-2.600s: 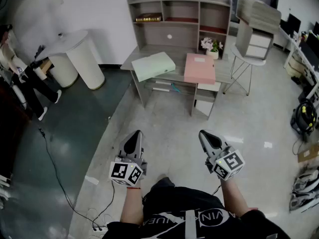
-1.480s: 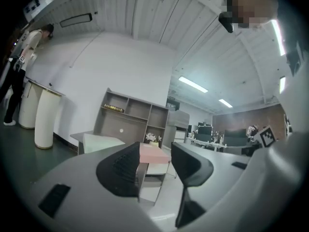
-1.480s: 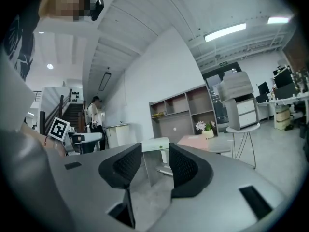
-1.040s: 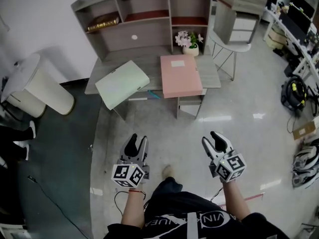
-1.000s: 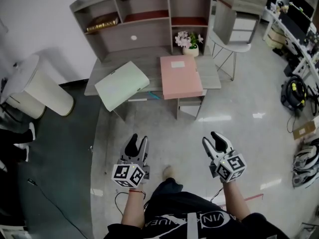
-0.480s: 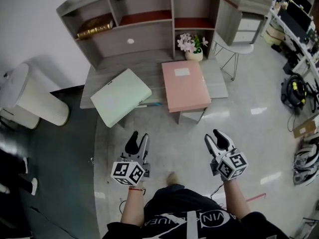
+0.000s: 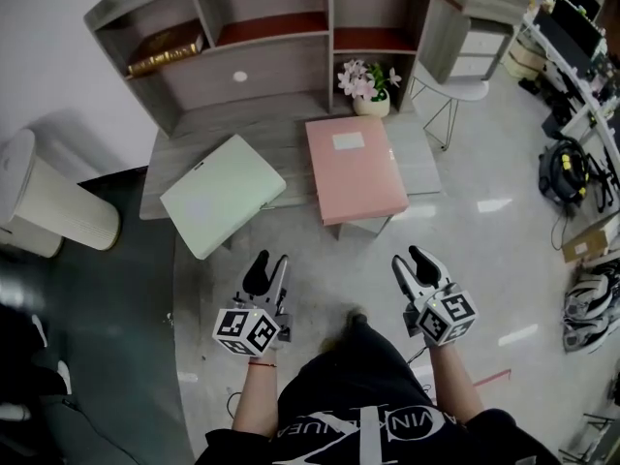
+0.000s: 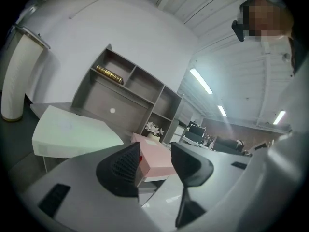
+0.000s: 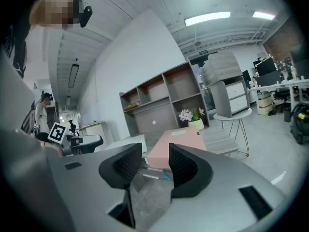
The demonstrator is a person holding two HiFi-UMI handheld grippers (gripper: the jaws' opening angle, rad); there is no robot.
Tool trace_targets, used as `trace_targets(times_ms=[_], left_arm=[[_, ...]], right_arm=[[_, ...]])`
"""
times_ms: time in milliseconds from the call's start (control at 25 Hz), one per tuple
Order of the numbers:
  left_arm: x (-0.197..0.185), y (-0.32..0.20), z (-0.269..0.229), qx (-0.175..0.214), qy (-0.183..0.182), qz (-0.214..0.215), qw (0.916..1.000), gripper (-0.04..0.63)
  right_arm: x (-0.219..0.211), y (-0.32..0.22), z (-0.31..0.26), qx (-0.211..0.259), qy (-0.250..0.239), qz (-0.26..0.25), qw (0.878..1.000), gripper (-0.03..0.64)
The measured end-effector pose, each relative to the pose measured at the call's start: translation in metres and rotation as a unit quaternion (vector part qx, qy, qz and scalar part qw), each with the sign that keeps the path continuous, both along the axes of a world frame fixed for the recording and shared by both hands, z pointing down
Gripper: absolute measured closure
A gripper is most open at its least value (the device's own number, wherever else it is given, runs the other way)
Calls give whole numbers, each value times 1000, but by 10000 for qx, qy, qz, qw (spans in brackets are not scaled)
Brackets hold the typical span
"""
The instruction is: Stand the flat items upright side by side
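Two flat file boxes lie on the grey desk [image 7: 291,129]. The pale green box [image 7: 223,207] sits askew at the left and overhangs the front edge. The pink box [image 7: 355,168] lies flat at the right, also past the edge. My left gripper [image 7: 264,269] and right gripper [image 7: 417,263] hover over the floor, short of the desk, both open and empty. The left gripper view looks between its jaws [image 8: 155,153] at the green box [image 8: 72,134] and pink box [image 8: 154,164]. Beyond the right gripper [image 9: 155,161] lies the pink box [image 9: 176,141].
A shelf hutch [image 7: 242,27] with a book [image 7: 165,53] stands at the desk's back, and a flower pot [image 7: 366,87] beside the pink box. A white cylindrical bin [image 7: 44,206] is left. A round side table [image 7: 455,87] and bags [image 7: 572,172] are right.
The person has walked nearer, so the desk and both boxes look larger and closer in the head view. Both grippers keep the same pose, jaws unchanged.
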State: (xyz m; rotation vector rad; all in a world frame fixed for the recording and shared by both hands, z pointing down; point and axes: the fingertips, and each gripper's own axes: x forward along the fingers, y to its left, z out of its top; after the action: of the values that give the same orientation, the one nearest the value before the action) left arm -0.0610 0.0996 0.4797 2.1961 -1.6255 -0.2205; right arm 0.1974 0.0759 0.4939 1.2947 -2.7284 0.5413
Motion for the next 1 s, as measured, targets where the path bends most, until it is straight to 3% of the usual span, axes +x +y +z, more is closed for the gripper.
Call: trace_targets(times_ms=[400,560,760,1000], left_arm=[[-3,-62,16,-250,80,-3,9997,405],[-4,-99,26,-424,413,-94,9982,400],[12,-128,59,-916,650,109,9936,374],[20,-157,88,-1370,1060,165,9847,348]], right_arm=[[-3,-72,22,-240,-52,-13,9997,423],[-2,-111,32,-443,100,2,9990,408],[13,-151,54,-776,270,157,9965,383],[8,-187,71,-1054,618,-192,9923,373]])
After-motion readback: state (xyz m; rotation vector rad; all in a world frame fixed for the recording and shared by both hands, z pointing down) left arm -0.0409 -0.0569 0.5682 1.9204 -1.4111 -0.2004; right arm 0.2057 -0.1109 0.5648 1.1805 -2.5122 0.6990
